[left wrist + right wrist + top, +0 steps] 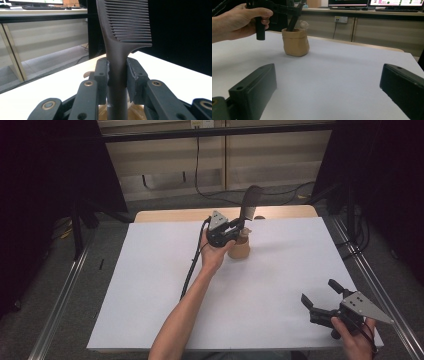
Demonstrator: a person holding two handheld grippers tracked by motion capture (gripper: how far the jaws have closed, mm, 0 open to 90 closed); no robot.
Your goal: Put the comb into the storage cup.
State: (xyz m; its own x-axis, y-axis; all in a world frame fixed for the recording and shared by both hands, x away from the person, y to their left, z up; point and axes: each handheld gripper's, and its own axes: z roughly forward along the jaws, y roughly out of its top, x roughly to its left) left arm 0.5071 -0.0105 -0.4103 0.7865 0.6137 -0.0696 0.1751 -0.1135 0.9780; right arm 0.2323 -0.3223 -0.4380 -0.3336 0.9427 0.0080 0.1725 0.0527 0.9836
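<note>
At the upper centre of the high view, the left gripper point(239, 226) is clenched on the handle of a dark comb point(250, 202), which stands nearly upright with its lower end inside a small tan holder point(240, 249) on the white table point(150, 295). The left gripper view shows the hold closely: both jaws press the comb's handle point(117, 75) from either side, the teeth rising to the top of the frame and the holder's tan rim point(102, 111) just visible beneath the jaws. In the right gripper view, the holder point(295, 42) sits in the upper left of the frame, with the comb's handle slanting into its mouth and the person's left hand point(239, 21) wrapped around the gripper's grip beside it.

The step in hand appears to be the comb's passage at the holder's mouth; whether it is going in or coming out cannot be told from these pictures. Either way, the next move calls for a straight vertical travel, keeping the handle off the soft-looking rim so the holder does not tip or drag.

The right gripper point(322, 301) rests at the lower right of the high view, its jaws spread wide and holding nothing, well apart from the holder and near the table's right edge. Bare table lies open across the middle and left of the frame. The holder stands nearer the far edge, where a wooden strip point(170, 215) shows beyond the white surface.
</note>
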